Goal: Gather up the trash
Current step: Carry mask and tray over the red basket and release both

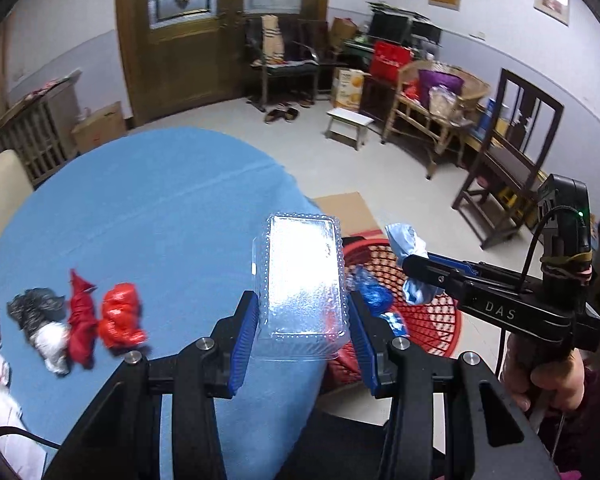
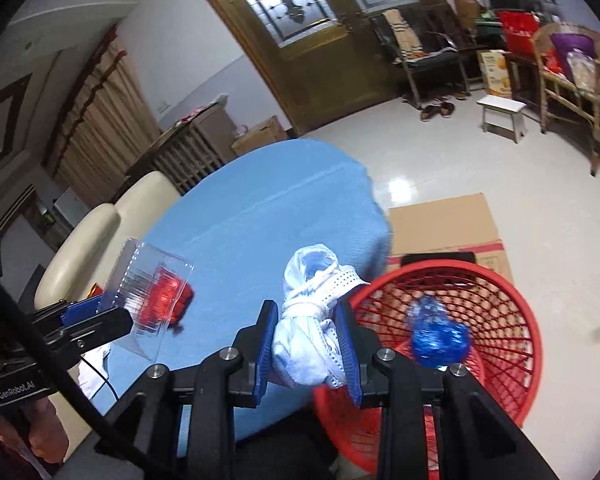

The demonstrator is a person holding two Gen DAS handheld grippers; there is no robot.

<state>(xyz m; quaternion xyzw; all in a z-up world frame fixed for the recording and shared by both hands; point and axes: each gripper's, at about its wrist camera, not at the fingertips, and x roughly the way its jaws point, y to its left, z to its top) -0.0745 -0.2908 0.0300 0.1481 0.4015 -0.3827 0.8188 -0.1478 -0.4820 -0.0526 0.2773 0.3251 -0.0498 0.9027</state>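
We are carrying a clear tray point(image 1: 302, 280) clamped in the left gripper point(image 1: 304, 320) and a white wad point(image 2: 312, 328) clamped in the right gripper point(image 2: 310, 344) toward the basket point(image 2: 512, 320) beside the table's edge; one blue wad point(image 2: 438, 336) is lying inside; red and black bags point(image 1: 80, 320) are waiting on the table point(image 1: 160, 208).

Black claw point(image 1: 304, 328) arms, blue ribbed pads point(image 1: 242, 344), silver screws.

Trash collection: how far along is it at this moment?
Done: one crumpled blue wrapper already lies in the red basket. In hand: the left gripper holds a clear plastic container, and the right gripper holds a knotted white bundle near the basket. Left: black, white and red bags on the blue table.
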